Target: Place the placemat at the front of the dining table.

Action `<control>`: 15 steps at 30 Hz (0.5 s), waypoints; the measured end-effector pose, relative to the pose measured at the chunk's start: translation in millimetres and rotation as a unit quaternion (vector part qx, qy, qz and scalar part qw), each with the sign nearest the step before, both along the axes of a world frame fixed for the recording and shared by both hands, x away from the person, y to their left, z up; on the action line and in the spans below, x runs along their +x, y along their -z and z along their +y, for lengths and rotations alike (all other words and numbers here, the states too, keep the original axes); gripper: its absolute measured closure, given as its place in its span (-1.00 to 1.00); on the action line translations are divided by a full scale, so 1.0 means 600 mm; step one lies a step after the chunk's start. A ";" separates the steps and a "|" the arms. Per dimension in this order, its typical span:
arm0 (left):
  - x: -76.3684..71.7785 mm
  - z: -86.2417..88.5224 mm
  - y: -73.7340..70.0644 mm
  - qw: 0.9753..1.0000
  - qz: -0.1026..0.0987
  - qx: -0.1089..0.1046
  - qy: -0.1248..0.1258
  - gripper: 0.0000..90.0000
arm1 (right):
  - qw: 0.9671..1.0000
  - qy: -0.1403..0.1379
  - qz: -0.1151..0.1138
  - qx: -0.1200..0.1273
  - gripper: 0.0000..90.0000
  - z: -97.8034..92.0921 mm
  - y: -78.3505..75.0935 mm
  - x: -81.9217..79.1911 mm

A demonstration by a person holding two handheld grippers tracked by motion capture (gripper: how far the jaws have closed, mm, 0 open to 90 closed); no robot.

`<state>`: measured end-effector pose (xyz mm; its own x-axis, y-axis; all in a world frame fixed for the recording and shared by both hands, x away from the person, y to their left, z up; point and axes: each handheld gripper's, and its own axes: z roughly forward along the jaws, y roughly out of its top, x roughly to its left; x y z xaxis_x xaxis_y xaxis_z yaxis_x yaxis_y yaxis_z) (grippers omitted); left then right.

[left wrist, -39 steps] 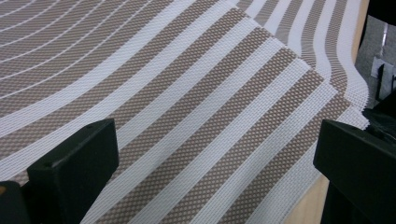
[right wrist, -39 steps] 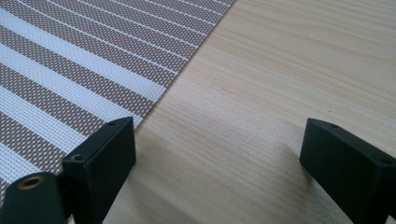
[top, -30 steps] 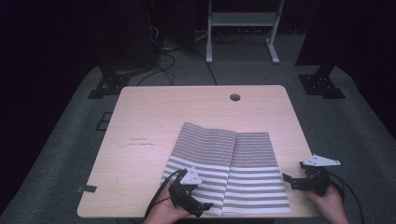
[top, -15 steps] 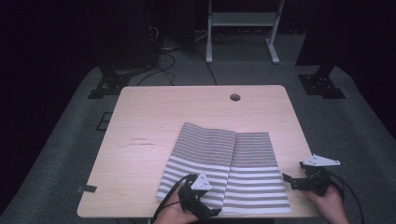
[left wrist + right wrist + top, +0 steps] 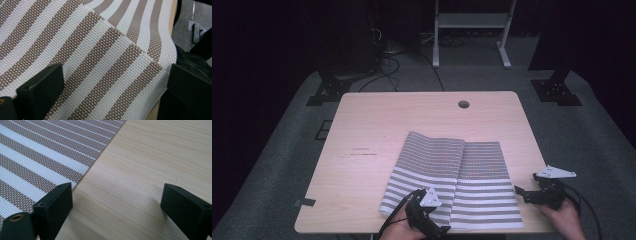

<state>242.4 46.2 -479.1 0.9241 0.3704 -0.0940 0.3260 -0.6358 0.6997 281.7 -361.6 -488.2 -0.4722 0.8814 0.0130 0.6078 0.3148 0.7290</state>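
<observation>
A woven mat with brown and white stripes (image 5: 472, 185) lies on the near half of the wooden table (image 5: 377, 130). Its left part is a flap (image 5: 427, 160) lapped over the right part. My left gripper (image 5: 434, 225) hangs over the mat's near edge, open. In the left gripper view its jaws straddle the mat (image 5: 105, 62), with the edge of the upper layer running slantwise between them. My right gripper (image 5: 521, 194) is open just off the mat's right edge, low over bare wood (image 5: 150, 157). The mat's edge (image 5: 37, 152) lies beside its left jaw.
A round cable hole (image 5: 463, 104) sits near the table's far edge. A strip of dark tape (image 5: 305, 202) marks the near left corner. Black stands (image 5: 557, 90) and a white frame (image 5: 467, 20) stand on the floor behind the table.
My left gripper has slid right and toward the near edge of the table, turning over the mat's front edge. The right gripper and the mat have stayed put.
</observation>
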 end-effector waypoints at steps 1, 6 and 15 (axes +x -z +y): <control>0.000 0.001 0.000 1.000 0.000 -0.002 -0.001 -0.96 | 1.000 0.000 0.000 0.000 -0.79 0.000 0.000 0.000; 0.002 0.004 -0.001 1.000 0.000 -0.005 -0.005 -0.84 | 1.000 0.000 0.000 0.000 -0.79 0.000 0.000 0.000; 0.009 0.004 -0.003 0.999 0.028 -0.024 -0.006 -0.95 | 1.000 0.000 0.000 0.000 -0.79 0.000 0.000 0.000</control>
<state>247.5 48.8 -477.1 0.9120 0.3759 -0.1642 0.3739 -0.5969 0.7099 281.8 -361.6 -488.2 -0.4722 0.8814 0.0131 0.6078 0.3148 0.7290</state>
